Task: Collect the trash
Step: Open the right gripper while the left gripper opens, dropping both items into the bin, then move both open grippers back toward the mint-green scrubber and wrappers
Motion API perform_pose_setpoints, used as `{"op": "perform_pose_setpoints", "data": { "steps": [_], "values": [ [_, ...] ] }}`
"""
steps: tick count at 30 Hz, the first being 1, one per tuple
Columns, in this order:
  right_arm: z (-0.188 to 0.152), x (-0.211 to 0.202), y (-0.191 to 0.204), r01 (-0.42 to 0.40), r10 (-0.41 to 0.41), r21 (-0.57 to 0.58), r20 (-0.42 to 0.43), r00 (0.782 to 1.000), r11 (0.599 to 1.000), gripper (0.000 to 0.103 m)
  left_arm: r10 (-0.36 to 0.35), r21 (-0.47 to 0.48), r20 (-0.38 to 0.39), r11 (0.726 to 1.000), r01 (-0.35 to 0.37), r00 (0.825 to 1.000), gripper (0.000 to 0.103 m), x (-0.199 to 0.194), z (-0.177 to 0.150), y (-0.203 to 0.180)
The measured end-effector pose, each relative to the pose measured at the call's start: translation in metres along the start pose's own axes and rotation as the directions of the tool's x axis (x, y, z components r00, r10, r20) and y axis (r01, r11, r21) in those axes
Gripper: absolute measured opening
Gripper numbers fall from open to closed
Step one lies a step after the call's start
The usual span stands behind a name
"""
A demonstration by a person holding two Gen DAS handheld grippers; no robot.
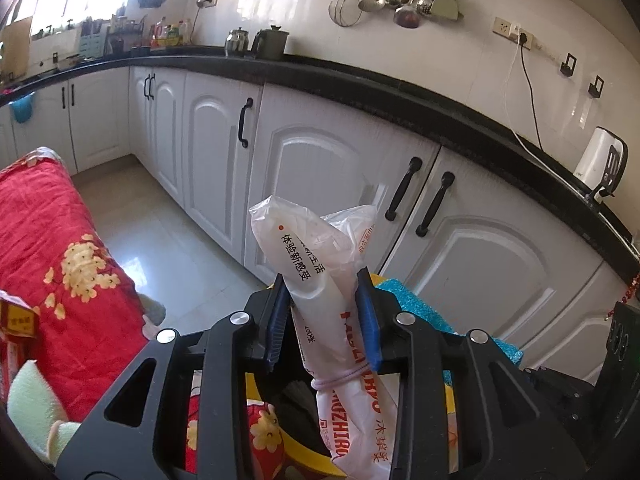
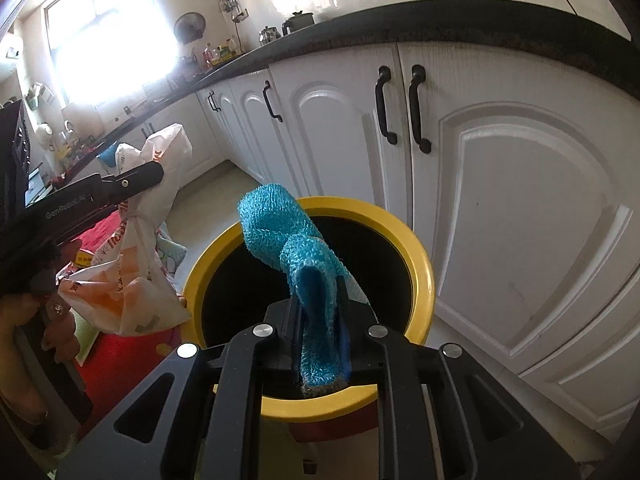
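Observation:
My left gripper (image 1: 323, 312) is shut on a white plastic bag (image 1: 316, 256) with red and black print, tied with a band below the blue pads. In the right wrist view the same bag (image 2: 132, 280) hangs left of a yellow-rimmed bin (image 2: 424, 256) with a dark inside. My right gripper (image 2: 320, 312) is shut on a folded blue cloth (image 2: 276, 224), held over the bin's open mouth. The blue cloth (image 1: 416, 304) also shows just right of the left gripper, and the bin's yellow rim (image 1: 296, 440) lies beneath it.
White cabinet doors (image 2: 500, 200) with black handles stand close behind the bin under a dark countertop (image 1: 400, 84). A red floral cloth (image 1: 52, 240) covers a surface at left. A person's hand (image 2: 24, 320) holds the left gripper. Pale floor tiles (image 1: 160, 240) stretch away.

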State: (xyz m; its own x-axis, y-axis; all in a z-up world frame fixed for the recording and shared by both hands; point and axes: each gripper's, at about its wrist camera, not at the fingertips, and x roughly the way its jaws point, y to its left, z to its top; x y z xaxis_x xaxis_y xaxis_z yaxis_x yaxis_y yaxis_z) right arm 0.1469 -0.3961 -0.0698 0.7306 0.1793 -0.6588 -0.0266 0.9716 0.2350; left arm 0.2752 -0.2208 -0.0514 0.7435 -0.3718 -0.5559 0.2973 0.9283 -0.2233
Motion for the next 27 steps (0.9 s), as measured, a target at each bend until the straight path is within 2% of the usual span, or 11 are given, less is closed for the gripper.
{"op": "perform_pose_setpoints", "data": {
  "steps": [2,4,6,7,8,12,14,15,17,21,27],
  "values": [
    [-0.001,0.002,0.0,0.0,0.0,0.004,-0.006,1.0,1.0,0.02,-0.002,-0.006,-0.008,1.0,0.002,1.0,0.026,0.004,-0.001,0.001],
    [-0.001,0.004,-0.001,0.004,-0.004,0.005,-0.009,1.0,1.0,0.029,-0.008,-0.013,-0.019,1.0,0.008,1.0,0.028,0.007,-0.002,0.002],
    [-0.002,0.002,-0.001,0.019,-0.019,0.003,-0.002,1.0,1.0,0.041,-0.01,-0.026,-0.032,1.0,0.009,0.999,0.037,0.011,-0.002,0.004],
    [-0.002,0.001,-0.001,0.026,-0.026,0.001,0.0,1.0,1.0,0.042,-0.006,-0.032,-0.033,0.999,0.005,0.999,0.049,0.012,-0.002,0.005],
    [-0.002,-0.001,-0.001,0.037,-0.037,0.003,0.004,0.999,0.999,0.047,-0.003,-0.037,-0.031,0.999,0.002,1.0,0.056,0.012,-0.002,0.006],
    [-0.001,-0.006,-0.003,0.072,-0.073,0.012,0.034,0.997,0.997,0.06,0.007,-0.056,-0.031,0.998,-0.009,0.999,0.064,0.008,-0.003,0.011],
    [0.0,-0.011,-0.003,0.087,-0.088,0.009,0.061,0.994,0.996,0.065,0.016,-0.056,-0.019,0.998,-0.017,1.0,0.085,0.003,-0.002,0.013],
    [0.001,-0.014,-0.002,0.093,-0.093,0.006,0.079,0.992,0.996,0.069,0.02,-0.055,-0.012,0.998,-0.021,1.0,0.088,0.0,-0.002,0.013],
    [0.002,-0.021,0.0,0.102,-0.102,0.003,0.113,0.988,0.995,0.073,0.017,-0.064,-0.009,0.998,-0.017,1.0,0.092,-0.005,-0.002,0.016],
    [0.005,-0.034,0.006,0.104,-0.102,-0.002,0.164,0.981,0.995,0.078,0.03,-0.067,0.007,0.997,-0.03,1.0,0.092,-0.021,-0.002,0.019],
    [0.011,-0.049,0.021,0.072,-0.066,-0.024,0.213,0.975,0.997,0.081,0.043,-0.07,0.023,0.997,-0.042,0.999,0.092,-0.047,-0.004,0.027]
  ]
}}
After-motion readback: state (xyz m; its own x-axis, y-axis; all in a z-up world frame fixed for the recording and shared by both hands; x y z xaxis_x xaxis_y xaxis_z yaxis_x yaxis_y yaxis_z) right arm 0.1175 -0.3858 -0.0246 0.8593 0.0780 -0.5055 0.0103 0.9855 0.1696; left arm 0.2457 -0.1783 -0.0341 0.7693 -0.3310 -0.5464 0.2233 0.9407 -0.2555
